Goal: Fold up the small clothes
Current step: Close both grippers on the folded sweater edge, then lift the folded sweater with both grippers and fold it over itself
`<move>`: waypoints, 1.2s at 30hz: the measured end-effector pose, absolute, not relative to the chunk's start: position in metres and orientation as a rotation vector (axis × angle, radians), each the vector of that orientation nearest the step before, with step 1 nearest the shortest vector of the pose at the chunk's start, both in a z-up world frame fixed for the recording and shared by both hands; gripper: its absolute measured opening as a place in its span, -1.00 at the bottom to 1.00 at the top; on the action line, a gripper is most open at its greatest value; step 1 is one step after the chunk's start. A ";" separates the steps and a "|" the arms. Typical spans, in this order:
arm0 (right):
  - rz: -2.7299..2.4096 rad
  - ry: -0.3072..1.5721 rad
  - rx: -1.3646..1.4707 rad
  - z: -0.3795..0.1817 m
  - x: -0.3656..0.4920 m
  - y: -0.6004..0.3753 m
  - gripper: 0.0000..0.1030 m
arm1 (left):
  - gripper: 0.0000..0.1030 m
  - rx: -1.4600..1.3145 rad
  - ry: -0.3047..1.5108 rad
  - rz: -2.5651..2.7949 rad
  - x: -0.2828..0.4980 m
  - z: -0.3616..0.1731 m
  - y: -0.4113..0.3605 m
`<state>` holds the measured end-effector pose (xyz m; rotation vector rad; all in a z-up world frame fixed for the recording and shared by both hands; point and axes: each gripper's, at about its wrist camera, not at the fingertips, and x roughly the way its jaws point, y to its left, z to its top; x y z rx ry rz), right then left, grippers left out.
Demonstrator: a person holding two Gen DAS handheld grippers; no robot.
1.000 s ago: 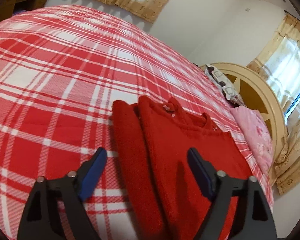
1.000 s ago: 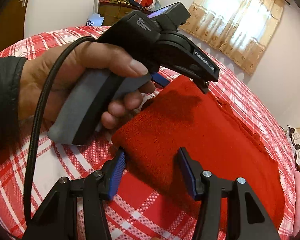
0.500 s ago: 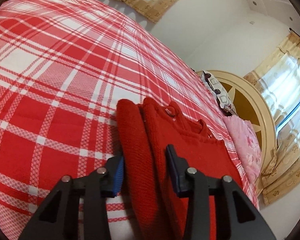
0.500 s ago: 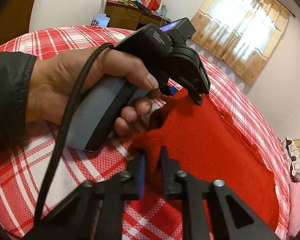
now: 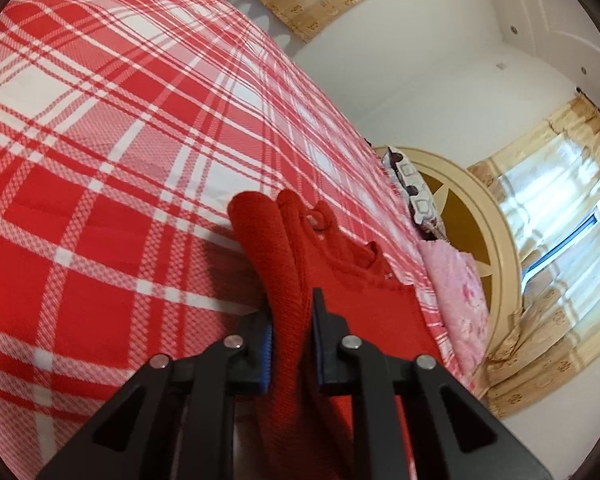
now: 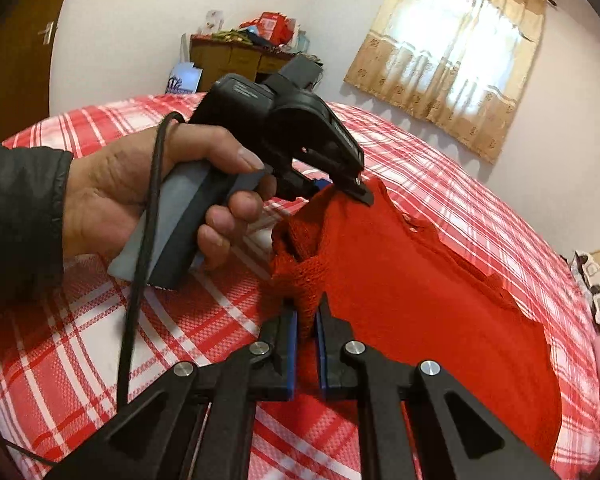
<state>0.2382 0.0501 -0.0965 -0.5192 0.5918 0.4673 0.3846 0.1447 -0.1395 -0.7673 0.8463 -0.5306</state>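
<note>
In the left wrist view, a red sweater (image 5: 364, 304) lies on a big bed with a red and white checked cover (image 5: 100, 160). The left gripper (image 5: 291, 340) is closing on a thick fold along the sweater's long side, and the knit already fills the gap between its blue pads. Past the sweater, at the far end of the bed, sit a pink pillow (image 5: 456, 300) and a round yellow headboard (image 5: 496, 240). In the right wrist view, the right gripper (image 6: 307, 344) has its fingers pressed together on the near corner of the sweater, pinching a bunched bit of knit. Just behind that corner, a hand (image 6: 148, 200) holds the left gripper, which bites the same edge a little farther along. The sweater looks partly folded already, with one side tucked in. I think both pinched spots must next be carried over toward the collar, so most of the folding is left.
</note>
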 end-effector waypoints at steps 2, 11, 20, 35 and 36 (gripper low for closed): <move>0.462 0.591 -0.493 -0.092 0.237 0.043 -0.87 | -0.69 -0.793 0.835 -0.545 0.383 -0.132 0.141; 0.409 0.566 -0.392 -0.071 0.235 -0.001 -0.87 | -0.69 -0.737 0.790 -0.600 0.386 -0.094 0.101; 0.381 0.563 -0.298 -0.065 0.229 -0.034 -0.87 | -0.69 -0.702 0.770 -0.645 0.386 -0.069 0.062; 0.316 0.550 -0.199 -0.056 0.225 -0.089 -0.88 | -0.74 -0.614 0.785 -0.719 0.392 -0.048 -0.010; 0.311 0.552 -0.192 -0.056 0.225 -0.095 -0.88 | -0.74 -0.607 0.788 -0.724 0.393 -0.047 -0.015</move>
